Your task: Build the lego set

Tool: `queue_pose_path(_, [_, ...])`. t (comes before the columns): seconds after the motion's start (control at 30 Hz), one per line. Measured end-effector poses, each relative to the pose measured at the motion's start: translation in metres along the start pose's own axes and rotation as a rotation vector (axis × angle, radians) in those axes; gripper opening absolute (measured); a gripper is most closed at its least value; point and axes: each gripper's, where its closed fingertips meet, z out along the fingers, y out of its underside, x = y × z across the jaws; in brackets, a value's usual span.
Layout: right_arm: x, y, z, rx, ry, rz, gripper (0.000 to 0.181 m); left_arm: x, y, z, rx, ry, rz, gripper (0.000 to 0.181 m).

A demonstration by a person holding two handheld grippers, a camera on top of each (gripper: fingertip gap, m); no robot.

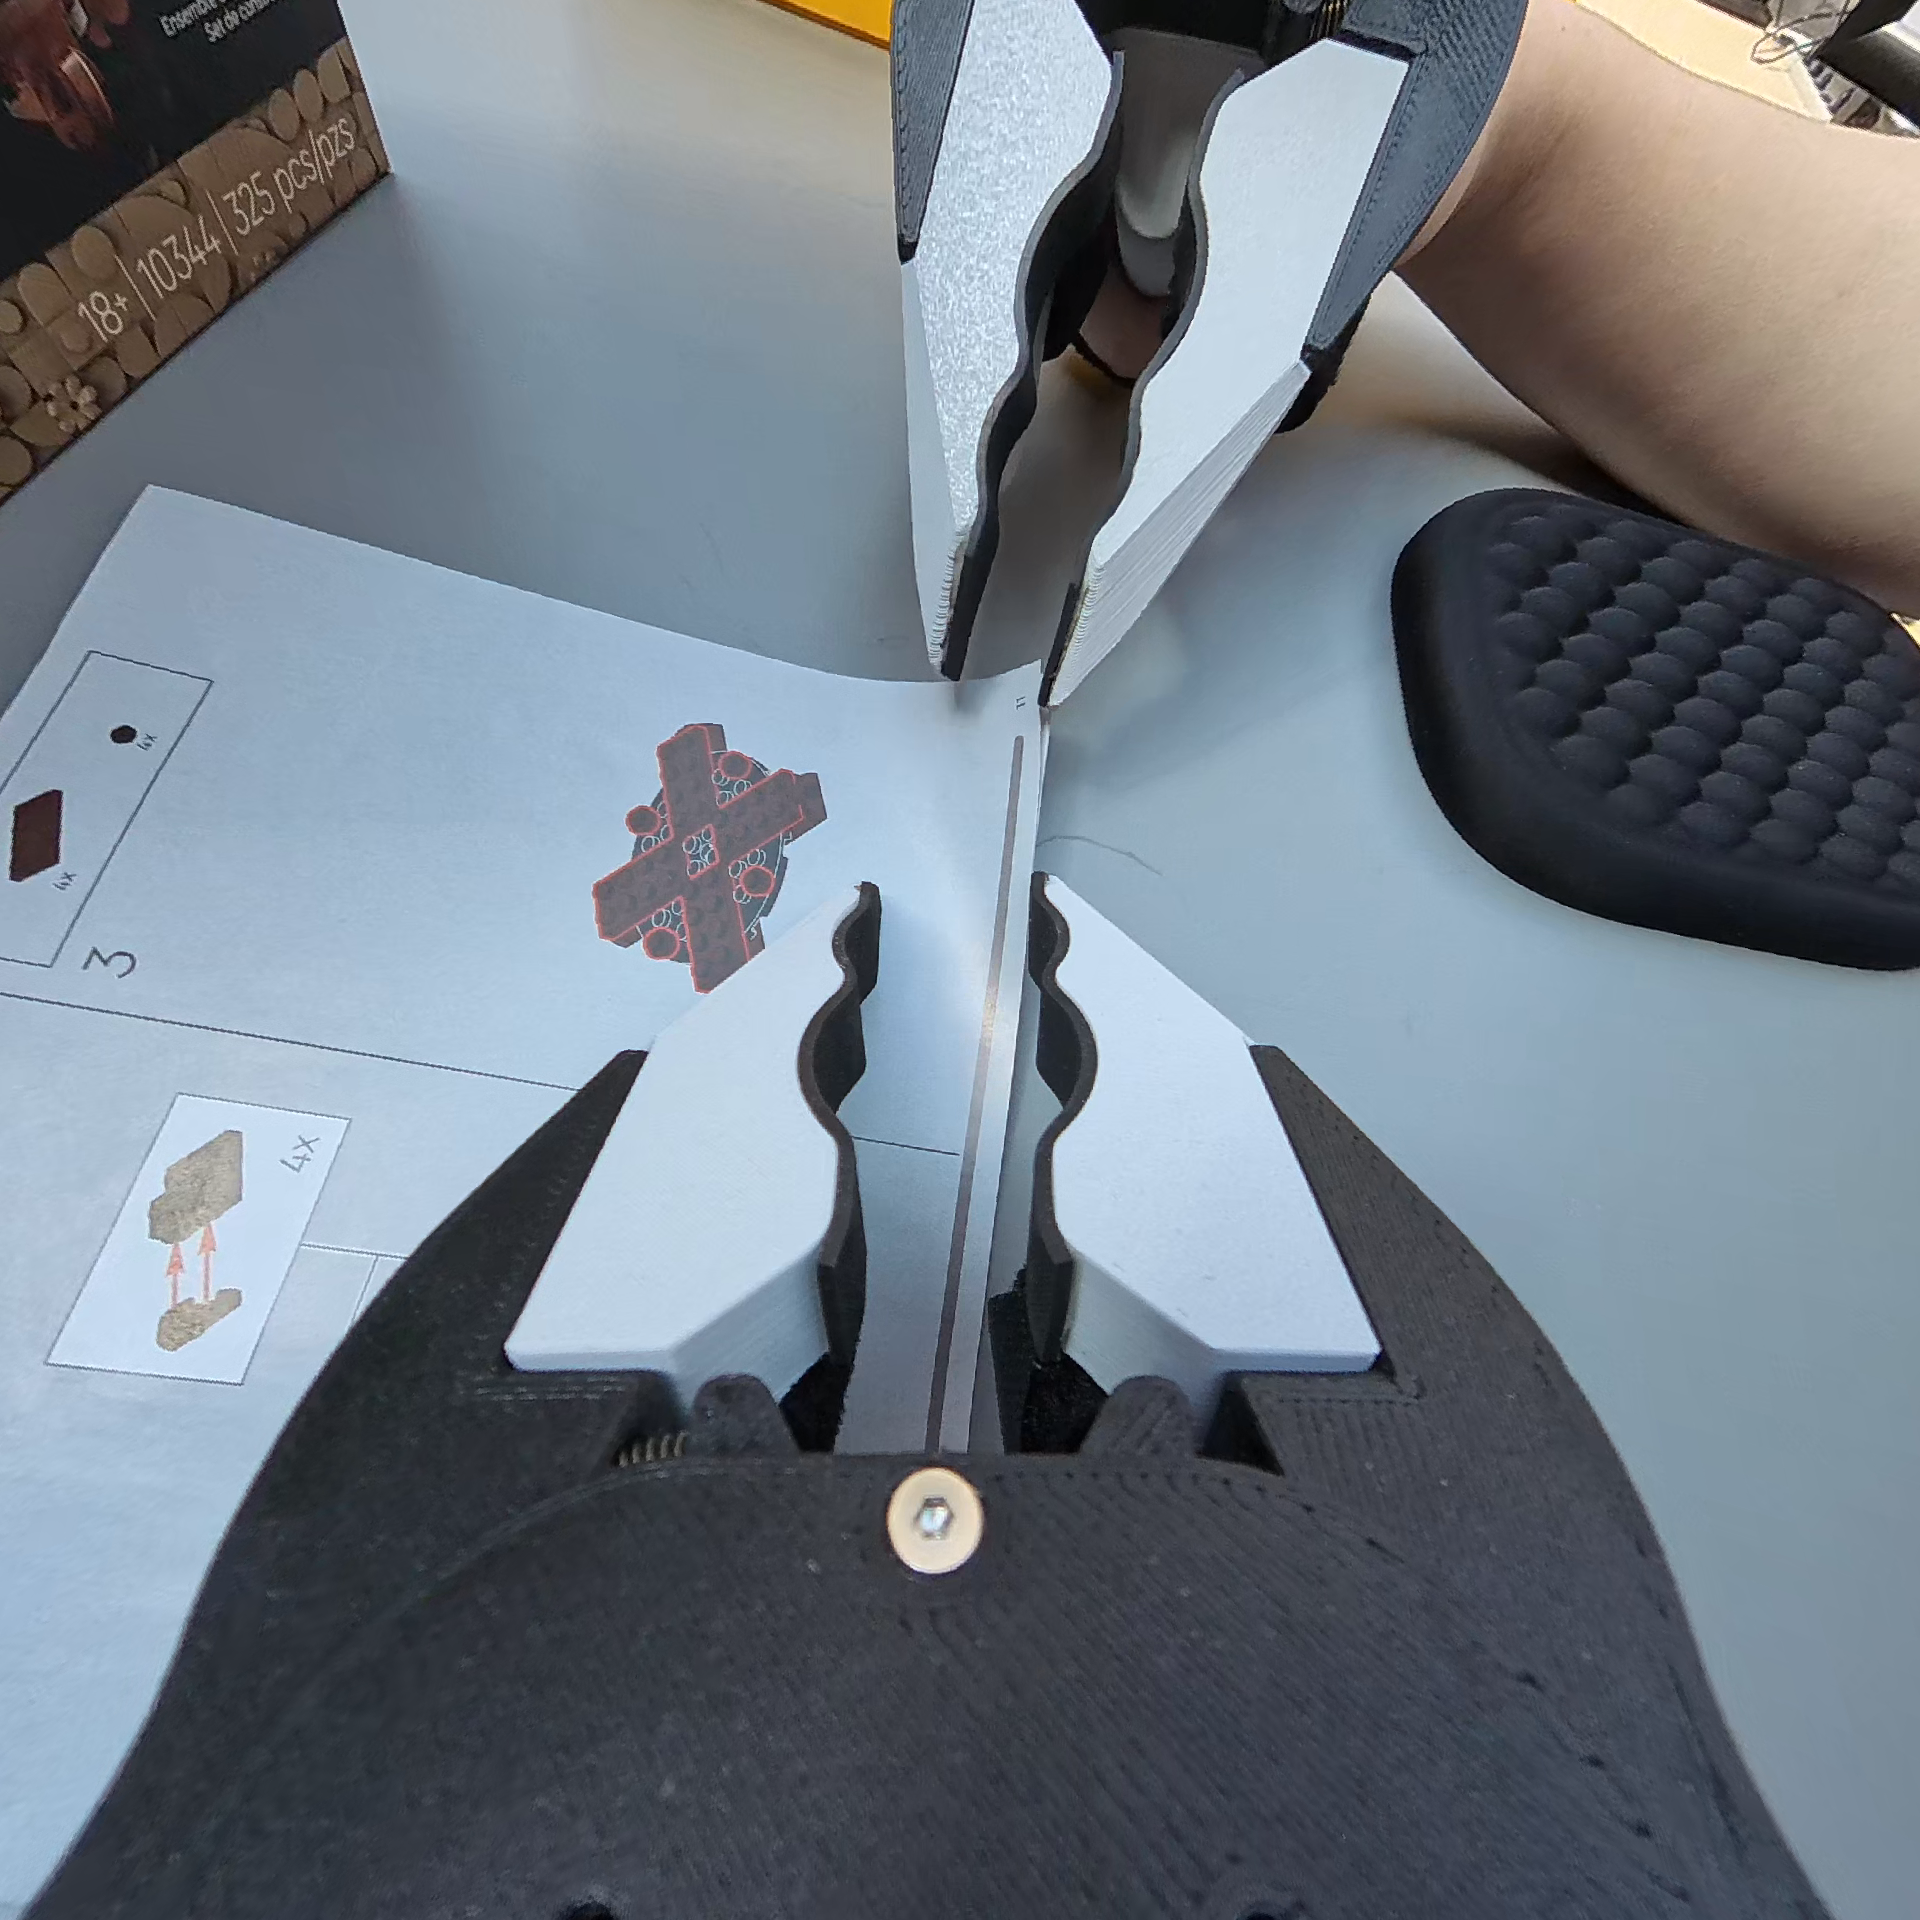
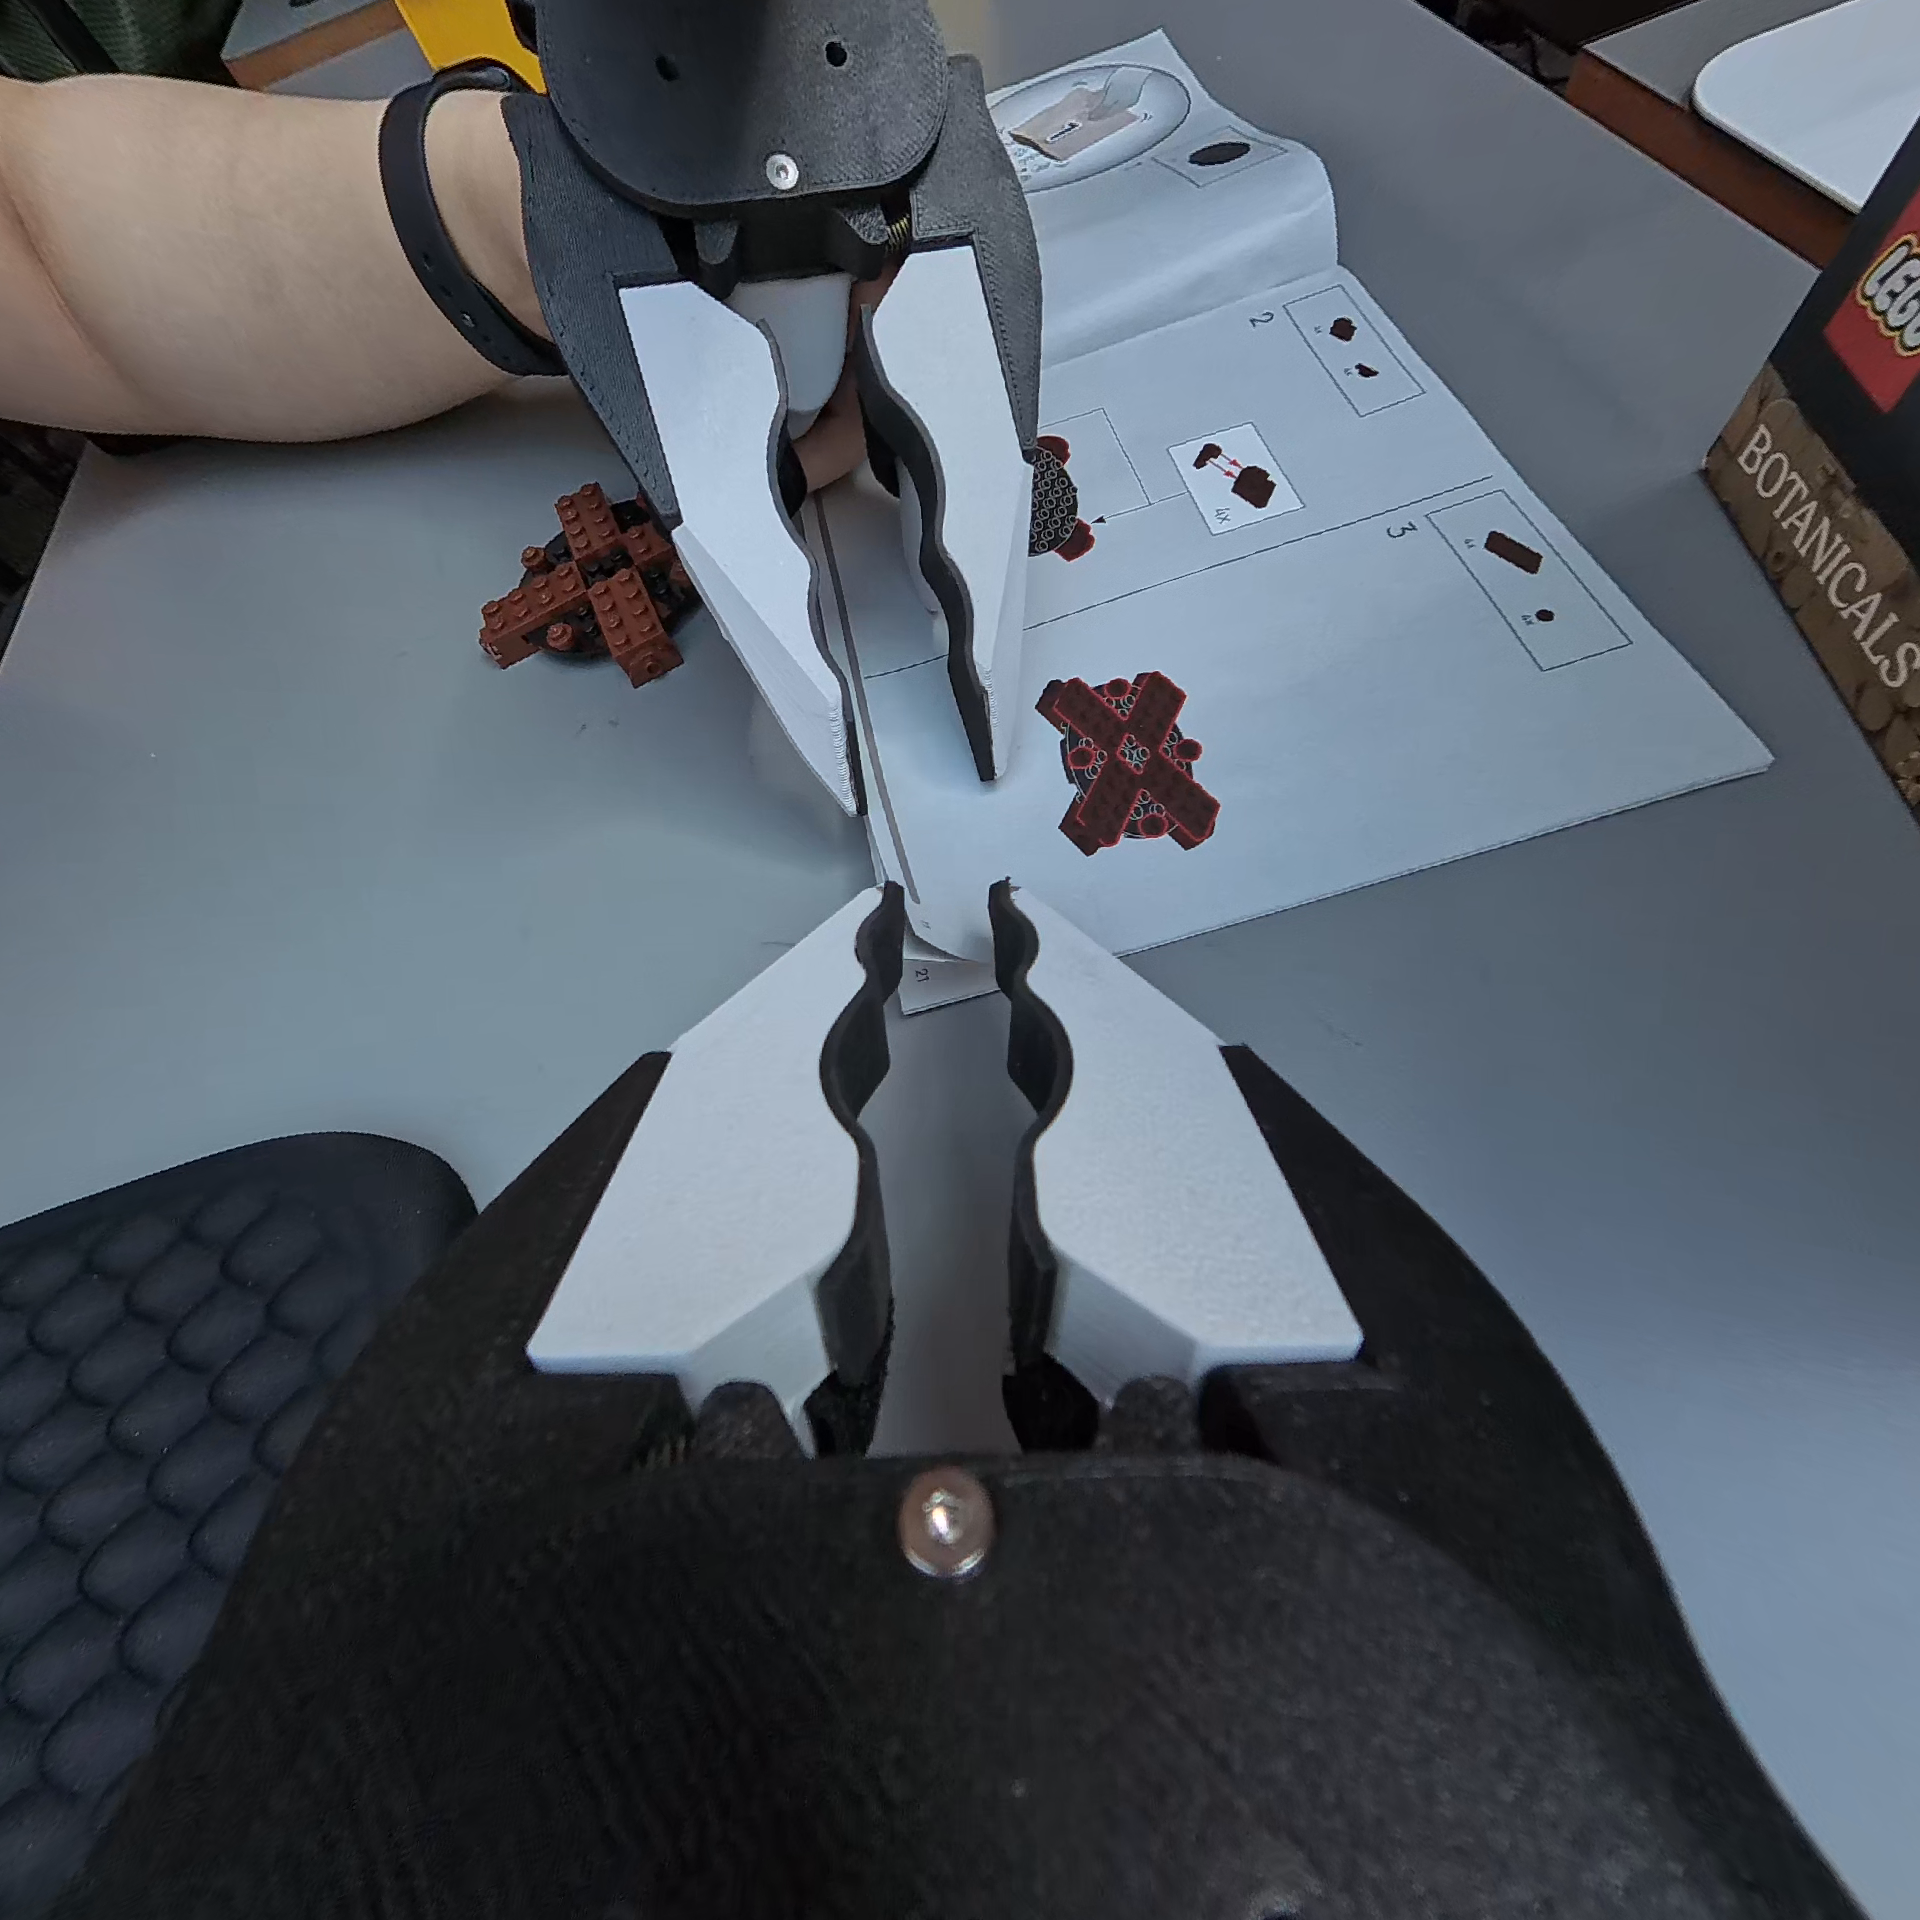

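An open instruction booklet [image 1: 416,748] lies on the grey table, also in the right wrist view [image 2: 1351,644]. Its near page is lifted and curled at the corner. My left gripper [image 1: 954,883] is open, with the raised page edge running between its fingers. My right gripper [image 2: 945,886] faces it, jaws slightly apart around the page corner. Each shows in the other's view, the right [image 1: 1003,681] and the left [image 2: 916,790]. The build, a brown brick cross on a black round plate [image 2: 587,587], sits on the table left of the booklet, behind the left gripper.
The set's box [image 1: 177,208] stands at the booklet's far side, also in the right wrist view [image 2: 1849,499]. A black dimpled wrist pad [image 1: 1662,748] lies beside the right gripper. A person's forearms [image 2: 208,260] rest on the table. Less than 4 cm separates the two grippers' tips.
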Motion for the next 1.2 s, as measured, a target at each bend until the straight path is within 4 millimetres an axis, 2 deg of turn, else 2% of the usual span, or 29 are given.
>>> queue_pose_path(0.17, [0.0, 0.0, 0.001, 0.001, 0.002, -0.01, 0.013, 0.0, 0.0, 0.0, 0.0, 0.0, 0.0, 0.027])
queue_pose_path(0.4, [-0.003, 0.001, 0.002, -0.009, -0.01, -0.029, 0.0, 0.0, 0.0, 0.0, 0.001, 0.001, -0.001, 0.027])
queue_pose_path(0.8, [-0.001, -0.005, 0.002, 0.014, 0.019, -0.06, 0.0, 0.002, -0.001, -0.001, 0.008, 0.023, -0.017, 0.032])
queue_pose_path(1.1, [0.001, -0.003, 0.003, -0.001, 0.028, -0.057, 0.0, 0.001, -0.001, 0.006, -0.009, -0.063, 0.021, 0.027])
queue_pose_path(1.13, [0.0, -0.001, 0.001, -0.006, 0.024, -0.07, 0.001, 0.001, -0.001, 0.006, -0.011, -0.068, 0.026, 0.027])
queue_pose_path(1.2, [-0.004, 0.004, -0.003, -0.024, 0.008, -0.114, 0.015, 0.001, -0.001, 0.006, -0.011, -0.065, 0.028, 0.028])
